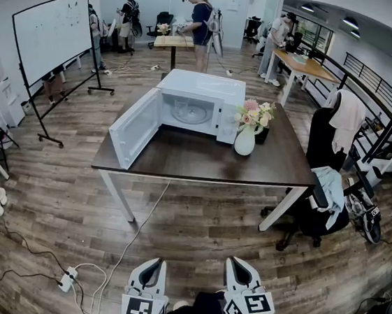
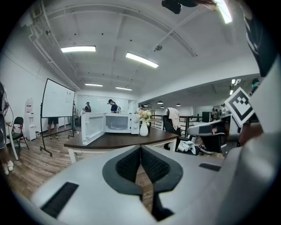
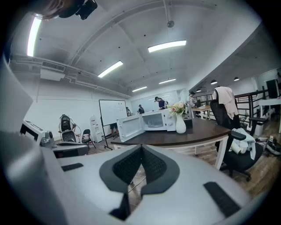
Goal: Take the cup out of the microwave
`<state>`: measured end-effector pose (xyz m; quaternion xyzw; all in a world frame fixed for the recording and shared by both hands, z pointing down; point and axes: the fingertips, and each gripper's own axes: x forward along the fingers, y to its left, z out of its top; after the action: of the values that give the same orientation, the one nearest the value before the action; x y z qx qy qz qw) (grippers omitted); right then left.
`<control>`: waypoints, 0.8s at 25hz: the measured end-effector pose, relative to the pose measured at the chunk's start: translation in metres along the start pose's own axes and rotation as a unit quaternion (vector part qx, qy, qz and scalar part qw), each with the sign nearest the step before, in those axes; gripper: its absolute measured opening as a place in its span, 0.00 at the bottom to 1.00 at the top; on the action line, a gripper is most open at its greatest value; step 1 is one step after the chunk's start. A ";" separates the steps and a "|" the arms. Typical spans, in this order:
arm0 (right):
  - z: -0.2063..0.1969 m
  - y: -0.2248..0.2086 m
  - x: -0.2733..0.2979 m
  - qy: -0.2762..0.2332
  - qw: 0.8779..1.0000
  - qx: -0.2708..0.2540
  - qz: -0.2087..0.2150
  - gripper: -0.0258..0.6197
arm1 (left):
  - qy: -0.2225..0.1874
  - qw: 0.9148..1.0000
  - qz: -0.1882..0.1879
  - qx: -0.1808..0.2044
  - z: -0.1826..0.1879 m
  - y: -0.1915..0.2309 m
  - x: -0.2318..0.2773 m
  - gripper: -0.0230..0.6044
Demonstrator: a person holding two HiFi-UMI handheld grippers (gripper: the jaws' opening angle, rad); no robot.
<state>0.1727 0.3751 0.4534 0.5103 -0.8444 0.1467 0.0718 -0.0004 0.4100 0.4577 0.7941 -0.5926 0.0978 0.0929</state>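
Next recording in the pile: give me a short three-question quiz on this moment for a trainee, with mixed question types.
1. True or false: the door of the white microwave stands open.
2. Which thing stands on the dark brown wooden table beside the microwave?
A) a white vase with pink flowers
B) a silver kettle
C) a black laptop
3. Fill in the gap: the left gripper and the right gripper both have their fingers ____, with nothing between them.
Key: 1 true; 2 A; 3 shut.
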 end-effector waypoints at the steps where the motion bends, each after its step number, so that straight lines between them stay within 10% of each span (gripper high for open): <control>1: -0.001 0.001 -0.001 -0.001 1.000 0.002 0.000 0.03 | 0.001 1.000 0.000 0.000 -0.001 0.000 -0.001 0.05; 20: -0.013 0.011 -0.007 0.004 1.000 0.025 -0.003 0.03 | -0.018 1.000 -0.002 0.007 0.006 0.003 -0.013 0.05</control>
<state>0.1662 0.3899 0.4620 0.5140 -0.8386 0.1693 0.0628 -0.0061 0.4192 0.4485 0.7978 -0.5915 0.0879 0.0767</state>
